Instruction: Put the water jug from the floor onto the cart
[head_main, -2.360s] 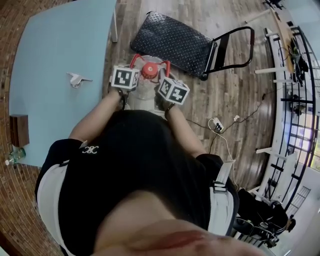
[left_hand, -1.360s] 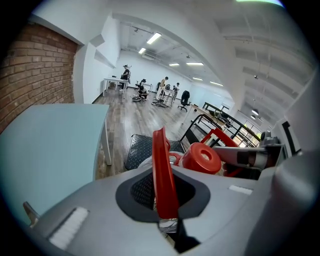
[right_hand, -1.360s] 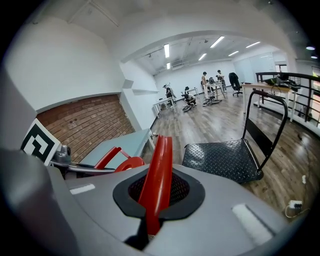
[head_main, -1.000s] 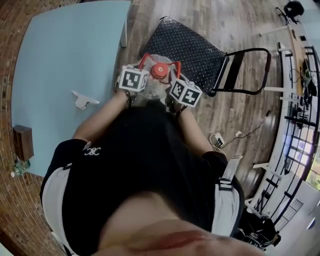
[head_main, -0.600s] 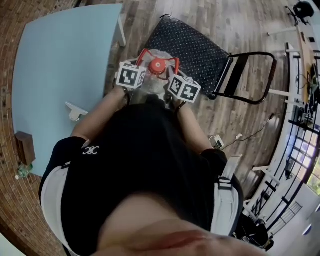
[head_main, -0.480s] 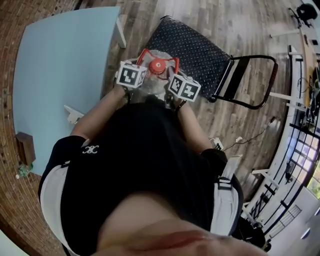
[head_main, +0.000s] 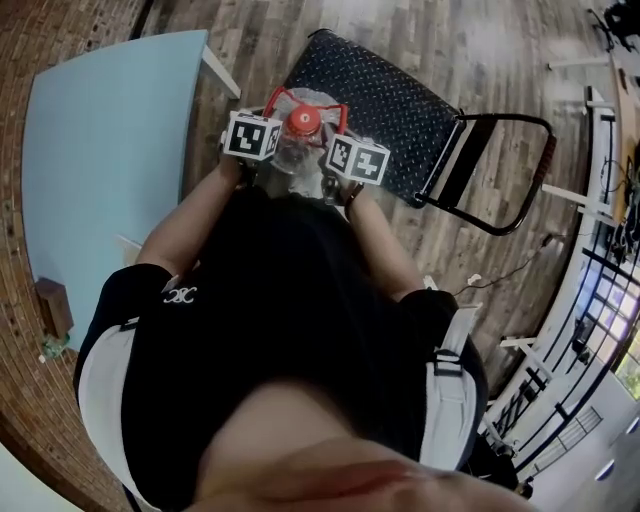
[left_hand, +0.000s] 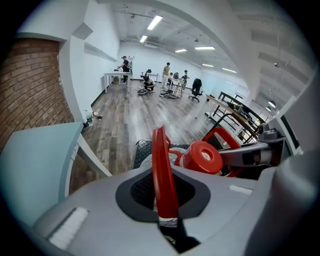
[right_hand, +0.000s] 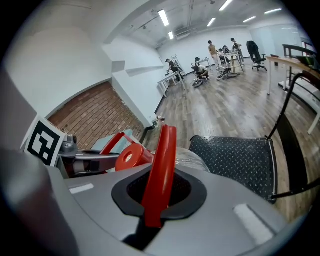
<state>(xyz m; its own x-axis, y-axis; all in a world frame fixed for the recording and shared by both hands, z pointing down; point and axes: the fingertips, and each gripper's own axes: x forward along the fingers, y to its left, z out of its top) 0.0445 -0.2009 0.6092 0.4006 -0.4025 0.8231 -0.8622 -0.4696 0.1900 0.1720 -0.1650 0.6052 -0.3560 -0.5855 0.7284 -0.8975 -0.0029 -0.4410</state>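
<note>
The clear water jug (head_main: 296, 152) with a red cap (head_main: 303, 120) hangs between my two grippers, over the near left corner of the black cart deck (head_main: 400, 95). My left gripper (head_main: 266, 108) is shut on the jug's left red handle (left_hand: 162, 175). My right gripper (head_main: 340, 118) holds the right red handle (right_hand: 161, 170); its jaws are opening, with the handle still pinched between them. In the right gripper view the deck (right_hand: 235, 160) lies just beyond the jug. Whether the jug's bottom touches the deck is hidden.
A pale blue table (head_main: 100, 150) stands to the left, its white leg (head_main: 222, 72) close to the cart. The cart's black push handle (head_main: 505, 190) lies folded out to the right. Cables and a plug (head_main: 470, 285) lie on the wood floor.
Both grippers have carried the jug away from the person, from the floor beside the cart to over the deck's near corner. The table has slid left in the view.
</note>
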